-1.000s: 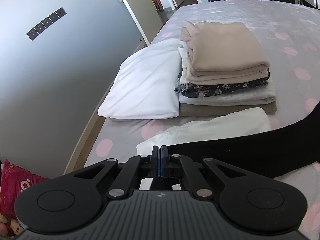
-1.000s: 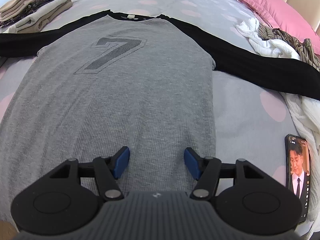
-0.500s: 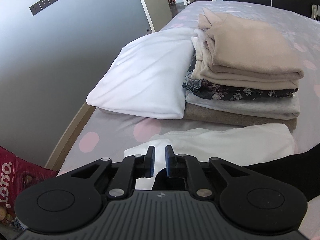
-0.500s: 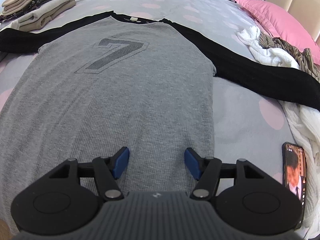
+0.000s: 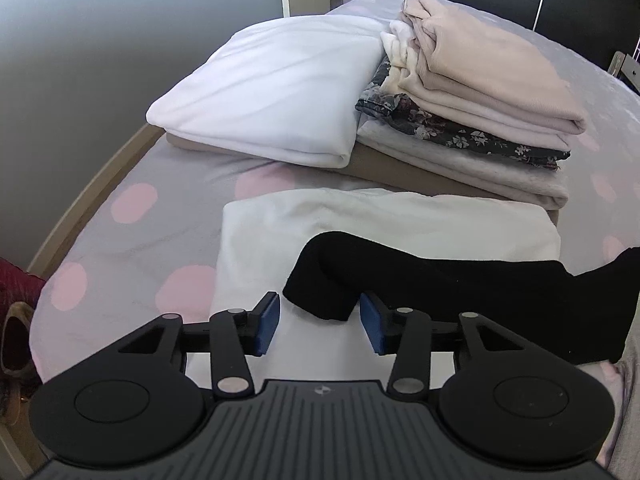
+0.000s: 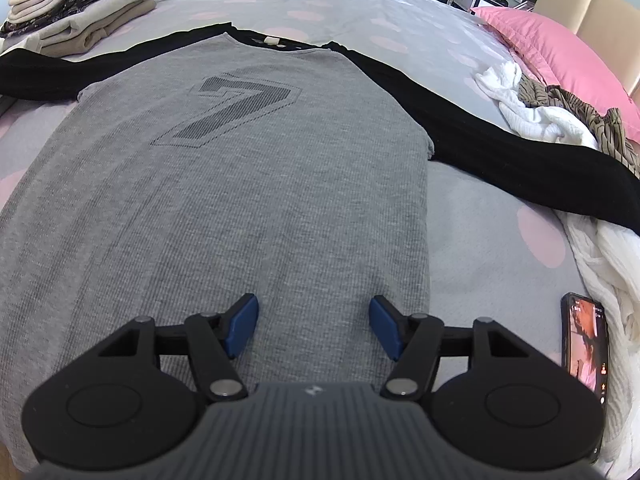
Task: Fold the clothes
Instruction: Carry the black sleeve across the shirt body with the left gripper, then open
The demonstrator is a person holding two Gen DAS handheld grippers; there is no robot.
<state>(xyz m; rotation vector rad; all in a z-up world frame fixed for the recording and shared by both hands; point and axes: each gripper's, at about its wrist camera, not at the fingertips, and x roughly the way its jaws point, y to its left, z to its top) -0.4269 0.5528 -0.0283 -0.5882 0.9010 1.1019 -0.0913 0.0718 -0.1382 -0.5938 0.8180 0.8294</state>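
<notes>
A grey shirt (image 6: pixel 240 184) with a dark 7 and black sleeves lies spread flat on the bed. The cuff of its black left sleeve (image 5: pixel 440 280) rests on a folded white garment (image 5: pixel 360 220). My left gripper (image 5: pixel 319 322) hovers just before that cuff with its jaws opening; the cuff end lies between the blue pads, which do not press on it. In the right wrist view my right gripper (image 6: pixel 313 328) stands open over the shirt's lower hem, nothing between its fingers. The right sleeve (image 6: pixel 500 140) stretches away to the right.
A stack of folded clothes (image 5: pixel 480 92) and a white pillow (image 5: pixel 280 88) lie beyond the sleeve. A pink pillow (image 6: pixel 552 48), crumpled white and striped garments (image 6: pixel 552 112) and a lit phone (image 6: pixel 585 340) sit at the right. The bed edge (image 5: pixel 80 200) runs along the left.
My left gripper was shut on the black sleeve cuff, then came down and forward and opened; the cuff now lies on the white garment. The right gripper has stayed put.
</notes>
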